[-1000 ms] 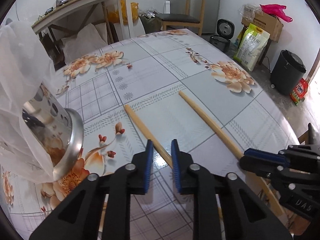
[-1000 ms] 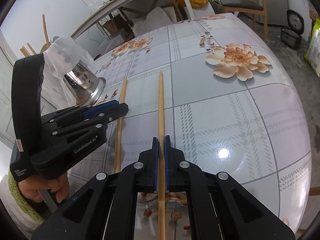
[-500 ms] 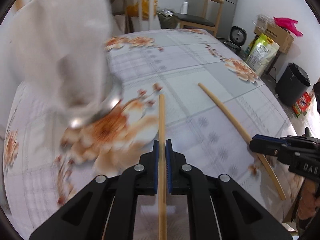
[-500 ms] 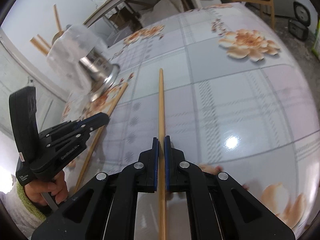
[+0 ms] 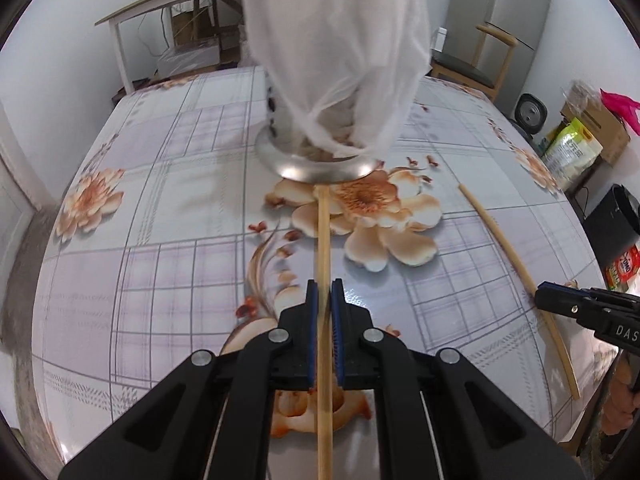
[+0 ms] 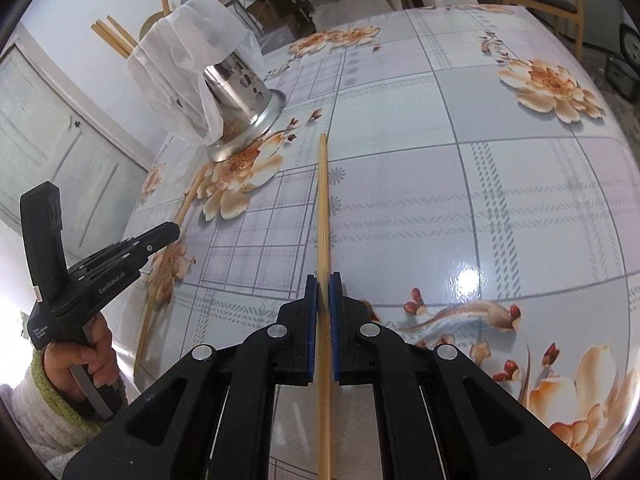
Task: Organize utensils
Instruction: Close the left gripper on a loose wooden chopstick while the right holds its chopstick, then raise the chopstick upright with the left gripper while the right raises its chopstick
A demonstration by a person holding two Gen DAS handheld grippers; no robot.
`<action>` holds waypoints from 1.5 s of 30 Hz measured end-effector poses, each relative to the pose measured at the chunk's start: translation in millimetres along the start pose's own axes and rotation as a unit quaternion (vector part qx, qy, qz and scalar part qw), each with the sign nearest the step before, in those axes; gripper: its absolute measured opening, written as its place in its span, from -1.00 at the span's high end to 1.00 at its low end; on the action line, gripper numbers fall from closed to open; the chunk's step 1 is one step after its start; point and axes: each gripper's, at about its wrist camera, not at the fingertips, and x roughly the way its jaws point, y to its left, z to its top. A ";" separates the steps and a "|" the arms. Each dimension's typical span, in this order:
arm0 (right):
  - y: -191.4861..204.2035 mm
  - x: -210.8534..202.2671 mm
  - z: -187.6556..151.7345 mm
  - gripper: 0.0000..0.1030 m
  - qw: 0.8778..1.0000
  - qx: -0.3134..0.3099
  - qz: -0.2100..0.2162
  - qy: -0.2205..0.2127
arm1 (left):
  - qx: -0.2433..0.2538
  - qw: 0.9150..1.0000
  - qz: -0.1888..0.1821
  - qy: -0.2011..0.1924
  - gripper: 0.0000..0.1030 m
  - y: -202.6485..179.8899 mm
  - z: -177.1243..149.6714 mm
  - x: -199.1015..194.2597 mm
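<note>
My left gripper is shut on a wooden chopstick, whose tip reaches the base of a steel perforated utensil holder. A white plastic bag drapes over the holder. My right gripper has a second chopstick between its pads. Its jaws are opening a little, and the pads still touch the stick. In the right wrist view the holder stands far left with several chopsticks sticking out. The left gripper shows there too. The right gripper shows at the right edge, on its chopstick.
A floral, glossy tablecloth covers the table, whose edge curves close on the right. Beyond it are a wooden chair, a fridge, a black bin and bags on the floor. A white side table stands behind; a door is at left.
The left gripper shut on its chopstick and swung left, so the holder now stands straight ahead. The right gripper shifted slightly with its chopstick.
</note>
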 end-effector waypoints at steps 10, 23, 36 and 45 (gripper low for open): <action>9.0 4.1 18.7 0.59 0.999 -0.023 -0.032 0.004 | -0.014 0.998 -0.065 0.020 0.73 16.3 1.7 -6.6; 28.7 28.4 44.6 0.59 0.994 -0.072 -0.086 0.009 | 0.030 0.996 -0.072 0.040 0.68 16.0 21.5 11.3; 41.4 43.9 57.2 0.70 0.985 -0.109 -0.135 0.010 | 0.064 0.996 -0.044 0.038 0.68 2.8 39.1 31.2; 43.1 46.3 58.6 0.90 0.981 -0.109 -0.161 0.002 | 0.085 0.996 -0.013 0.021 0.69 -10.5 37.4 35.1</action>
